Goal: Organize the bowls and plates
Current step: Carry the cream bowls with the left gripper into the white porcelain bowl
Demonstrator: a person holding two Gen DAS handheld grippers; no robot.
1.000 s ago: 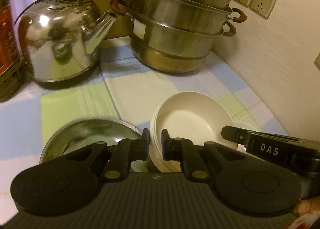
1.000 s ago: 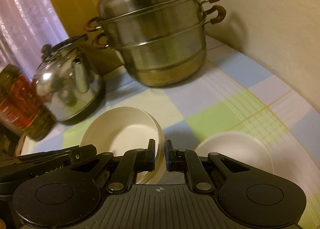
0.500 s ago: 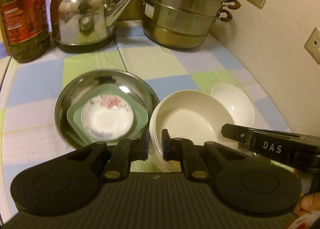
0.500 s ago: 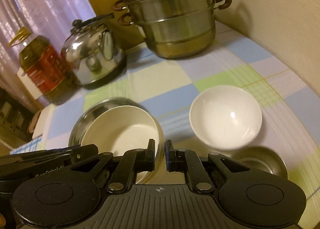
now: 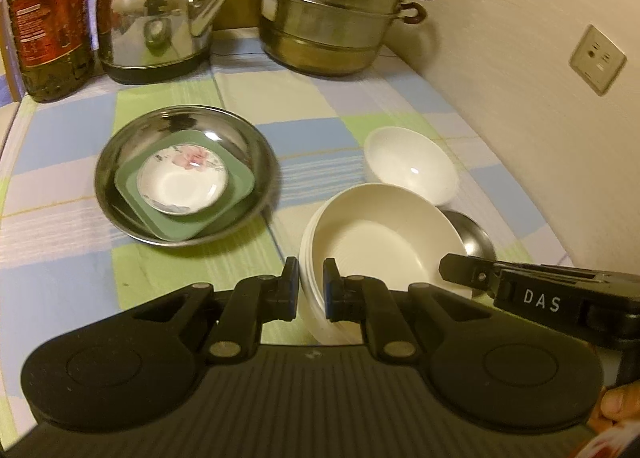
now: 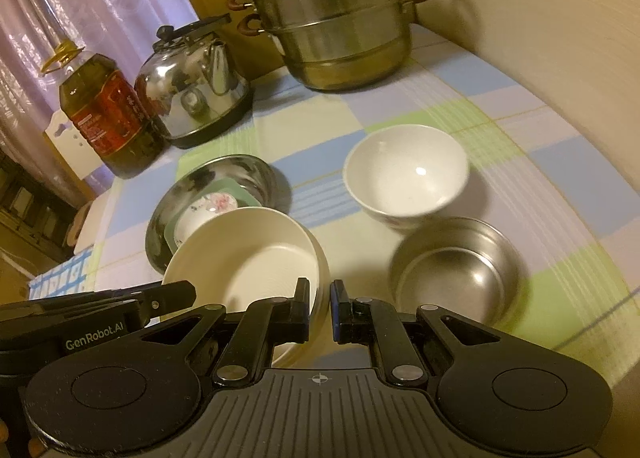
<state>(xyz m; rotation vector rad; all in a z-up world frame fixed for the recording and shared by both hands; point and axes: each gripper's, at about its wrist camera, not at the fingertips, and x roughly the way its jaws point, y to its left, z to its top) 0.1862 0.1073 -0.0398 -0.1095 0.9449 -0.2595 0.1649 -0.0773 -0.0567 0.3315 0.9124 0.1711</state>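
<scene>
While both tools clamp opposite rim edges, the left tool [image 5: 311,284] and right tool [image 6: 319,308] carry the cream ridged plastic plate stack [image 5: 380,242], just right of the round steel basin [image 5: 256,150] holding nested dishes. Next, probably: lower it level into that basin.

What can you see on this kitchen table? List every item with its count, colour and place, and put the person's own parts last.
Steamer pot: one, steel, back by the wall.
Kettle: one, steel, back left of the pot.
Oil bottle: one, red label, far left.
Steel basin: one, holding a green square plate and a floral saucer.
Cream plates: a stack, gripped on both rims.
White bowl: one, right.
Steel bowl: one, nearer, right.
Checked cloth: one, covering the table.
Left gripper, right gripper: black, jaws shut on the stack.
</scene>
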